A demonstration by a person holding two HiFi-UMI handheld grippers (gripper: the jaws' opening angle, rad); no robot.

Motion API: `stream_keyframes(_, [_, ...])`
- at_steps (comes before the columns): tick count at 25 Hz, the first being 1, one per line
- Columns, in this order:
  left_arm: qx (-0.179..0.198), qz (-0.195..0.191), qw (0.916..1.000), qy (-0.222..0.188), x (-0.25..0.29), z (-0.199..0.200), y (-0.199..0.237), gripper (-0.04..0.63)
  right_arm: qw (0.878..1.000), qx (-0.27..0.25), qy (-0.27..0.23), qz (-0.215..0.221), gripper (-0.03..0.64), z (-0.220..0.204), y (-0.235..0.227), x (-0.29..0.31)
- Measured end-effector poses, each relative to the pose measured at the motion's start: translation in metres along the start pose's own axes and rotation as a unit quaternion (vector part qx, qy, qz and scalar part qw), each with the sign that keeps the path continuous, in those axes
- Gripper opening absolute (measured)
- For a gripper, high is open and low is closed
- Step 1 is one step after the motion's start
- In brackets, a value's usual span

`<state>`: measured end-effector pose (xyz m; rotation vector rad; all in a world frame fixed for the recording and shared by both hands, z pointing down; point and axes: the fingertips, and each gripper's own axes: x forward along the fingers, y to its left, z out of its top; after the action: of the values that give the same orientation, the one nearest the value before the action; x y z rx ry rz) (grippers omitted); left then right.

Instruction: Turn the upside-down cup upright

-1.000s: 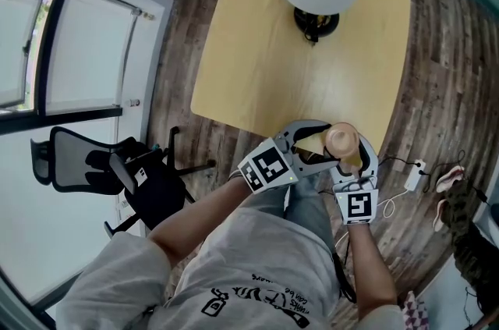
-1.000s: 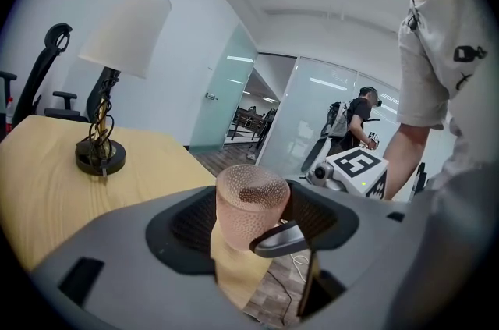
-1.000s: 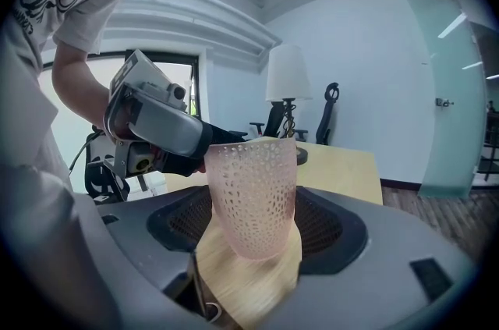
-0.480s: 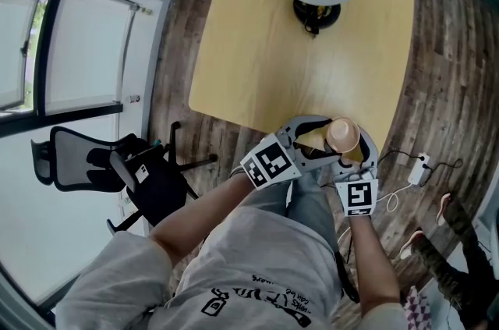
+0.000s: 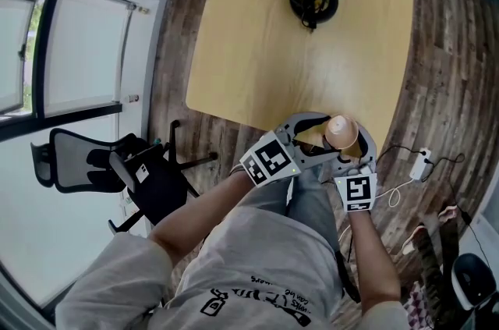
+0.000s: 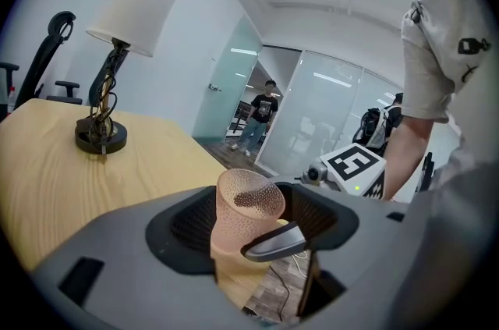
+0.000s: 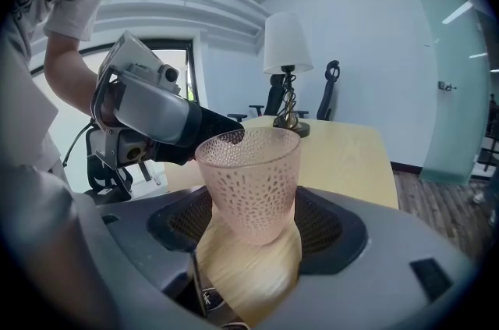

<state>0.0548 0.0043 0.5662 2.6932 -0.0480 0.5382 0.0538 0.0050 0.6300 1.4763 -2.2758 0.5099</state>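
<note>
Support is coming from the right tool (image 7: 253,243), pinching the pink dimpled plastic cup (image 7: 251,180) mouth-up over the pale wooden tabletop (image 5: 265,47)'s near edge, while the spread left tool (image 6: 257,231) is seemingly steadying its rim.

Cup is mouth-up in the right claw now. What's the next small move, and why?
Probably ease the right claw straight down until the cup stands on the table. The cup is upright and gripped low on its body, just above the table's near edge. I cannot tell whether its base touches the wood yet.
</note>
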Motion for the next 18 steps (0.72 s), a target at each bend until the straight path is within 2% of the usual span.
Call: stream_keyframes(18, [-0.008,0.003,0.9999,0.006,0.001,-0.013,0.001,0.305,1.000,0.001,0.013,0.004,0.316,-0.012,0.005,0.004])
